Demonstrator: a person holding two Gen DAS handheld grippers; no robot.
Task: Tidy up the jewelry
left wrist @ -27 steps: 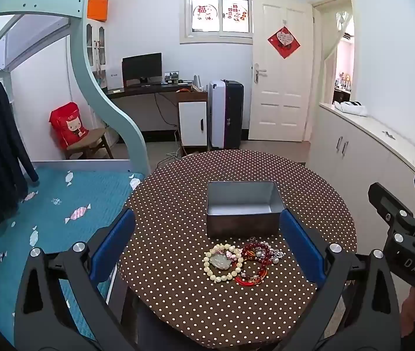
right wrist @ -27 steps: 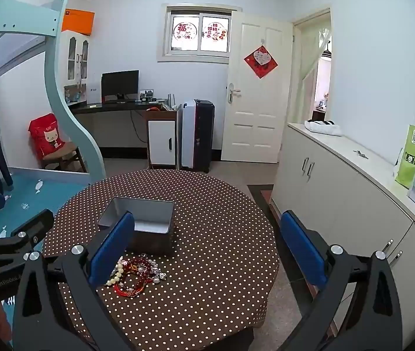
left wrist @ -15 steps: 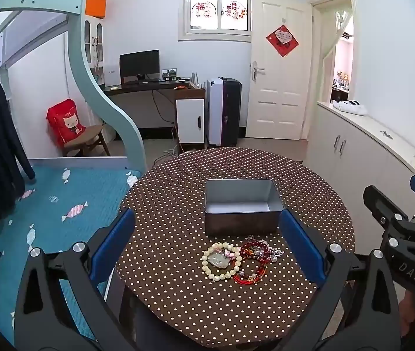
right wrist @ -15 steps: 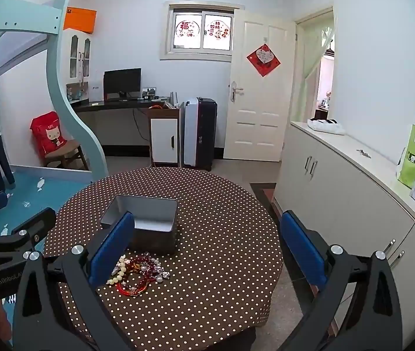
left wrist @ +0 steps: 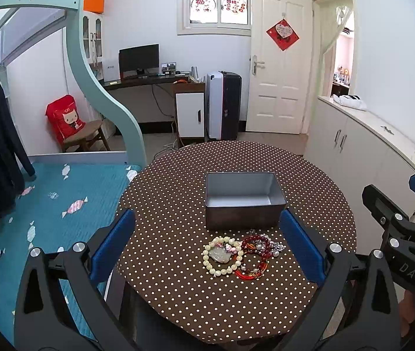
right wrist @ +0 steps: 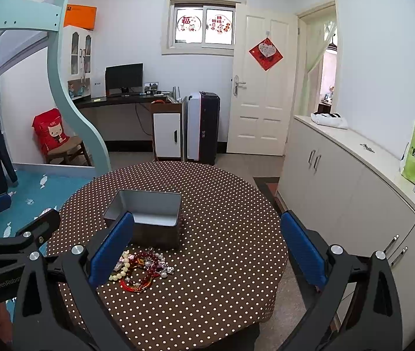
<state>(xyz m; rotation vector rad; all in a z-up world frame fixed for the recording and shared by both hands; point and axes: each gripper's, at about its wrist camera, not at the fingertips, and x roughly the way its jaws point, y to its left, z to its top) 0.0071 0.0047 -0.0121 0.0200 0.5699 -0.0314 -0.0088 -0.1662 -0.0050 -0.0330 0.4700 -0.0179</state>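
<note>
On the round table with a brown polka-dot cloth (left wrist: 178, 204) (right wrist: 222, 219) stands an open grey metal box (left wrist: 242, 200) (right wrist: 149, 219), empty inside. Just in front of it lies a small heap of jewelry: a cream bead bracelet (left wrist: 222, 256) (right wrist: 119, 273) with a pale pendant, and red bead bracelets (left wrist: 255, 256) (right wrist: 141, 272) tangled with silver beads. My left gripper (left wrist: 207, 248) hovers open above the near table edge, the heap showing between its blue pads. My right gripper (right wrist: 204, 248) is open too, to the right of the heap, with nothing in it.
A teal bed (left wrist: 46, 204) with a curved pale-green frame (left wrist: 102, 87) lies left of the table. White cabinets (right wrist: 353, 190) run along the right wall. A desk, a suitcase (left wrist: 225, 105) and a white door (left wrist: 280, 73) stand at the back.
Both views have tilted down and drawn slightly nearer the table; the box and jewelry sit a little higher and closer in the frames. Nothing was touched.
</note>
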